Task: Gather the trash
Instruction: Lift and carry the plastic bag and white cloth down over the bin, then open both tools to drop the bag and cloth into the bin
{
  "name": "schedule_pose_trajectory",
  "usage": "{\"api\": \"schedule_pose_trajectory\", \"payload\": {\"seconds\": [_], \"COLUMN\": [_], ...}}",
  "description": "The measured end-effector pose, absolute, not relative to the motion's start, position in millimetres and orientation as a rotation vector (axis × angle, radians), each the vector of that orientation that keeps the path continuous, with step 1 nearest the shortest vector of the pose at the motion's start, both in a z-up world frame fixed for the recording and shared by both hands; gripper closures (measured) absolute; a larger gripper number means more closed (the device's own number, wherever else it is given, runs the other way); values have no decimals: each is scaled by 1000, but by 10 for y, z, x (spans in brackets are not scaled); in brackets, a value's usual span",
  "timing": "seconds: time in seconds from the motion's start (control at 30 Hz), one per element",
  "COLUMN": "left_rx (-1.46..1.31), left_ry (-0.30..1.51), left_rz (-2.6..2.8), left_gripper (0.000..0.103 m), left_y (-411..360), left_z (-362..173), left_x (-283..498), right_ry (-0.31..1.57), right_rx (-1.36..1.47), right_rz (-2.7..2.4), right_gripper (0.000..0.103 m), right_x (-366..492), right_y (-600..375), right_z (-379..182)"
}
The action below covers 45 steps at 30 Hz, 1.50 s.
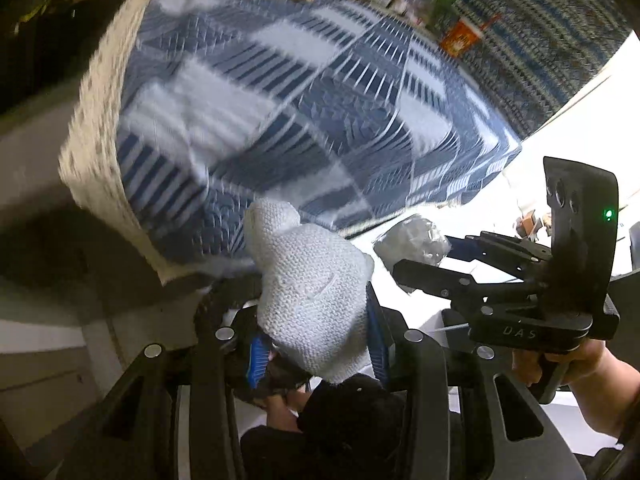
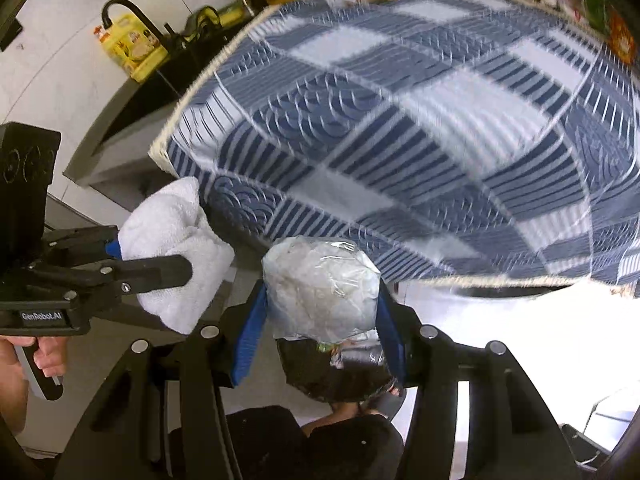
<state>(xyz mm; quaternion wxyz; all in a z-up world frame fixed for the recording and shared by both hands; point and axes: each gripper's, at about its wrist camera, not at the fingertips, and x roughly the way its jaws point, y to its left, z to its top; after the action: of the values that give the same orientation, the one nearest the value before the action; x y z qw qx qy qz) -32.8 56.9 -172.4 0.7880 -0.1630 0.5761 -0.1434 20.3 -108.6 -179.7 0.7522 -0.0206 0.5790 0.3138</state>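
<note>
Both black two-finger grippers are loaded: the left gripper [image 1: 316, 344] pinches a white knitted cloth wad [image 1: 308, 292], the right gripper [image 2: 320, 320] clamps a crumpled clear plastic wrapper bundle [image 2: 322, 288]. Pickup looks done; no bin shows. The blue-and-white checked tablecloth's [image 2: 400, 120] edge fills the upper frame, with open floor at lower right.

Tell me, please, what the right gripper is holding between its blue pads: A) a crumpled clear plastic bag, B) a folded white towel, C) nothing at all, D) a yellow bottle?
A: in the right wrist view the right gripper is clamped on a crumpled clear plastic bag, while the white towel sits in the left gripper.
</note>
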Motion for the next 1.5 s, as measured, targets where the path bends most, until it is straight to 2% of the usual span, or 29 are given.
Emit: {"api": "schedule_pose_trajectory", "payload": {"seconds": [0.5,0.87,0.93,0.97,1.0,1.03,1.5], "left_rx": [-426,-480,-482,-471,-466,-470,-480], "left_ry": [1458,1522,1534,1537,1540,1545,1513], "left_rz": [-261,-225,-206,-189,-183,-181,-155], "left_gripper": [64,62,57,45,31,30,30], "left_y": [471,457,454,451,444,443,554], "left_z": [-2766,-3145,-3182,-3190,-3191,-3200,-3007], "left_x": [-569,-606,-610,-607,-607,-605,-554], "right_ry": [1447,1512,1518,1526,1540,1542,1500], "right_rx": [-18,13,24,46,98,138,129], "right_rz": [691,697,711,727,739,734,727], "right_gripper": [50,49,45,39,24,20,20], "right_x": [140,247,262,273,306,335,419], "right_y": [-1097,-1046,-1014,-1003,-1005,-1021,-1052], "right_z": [-2560,-2909,-2905,-2894,-2884,-2864,-2621]}}
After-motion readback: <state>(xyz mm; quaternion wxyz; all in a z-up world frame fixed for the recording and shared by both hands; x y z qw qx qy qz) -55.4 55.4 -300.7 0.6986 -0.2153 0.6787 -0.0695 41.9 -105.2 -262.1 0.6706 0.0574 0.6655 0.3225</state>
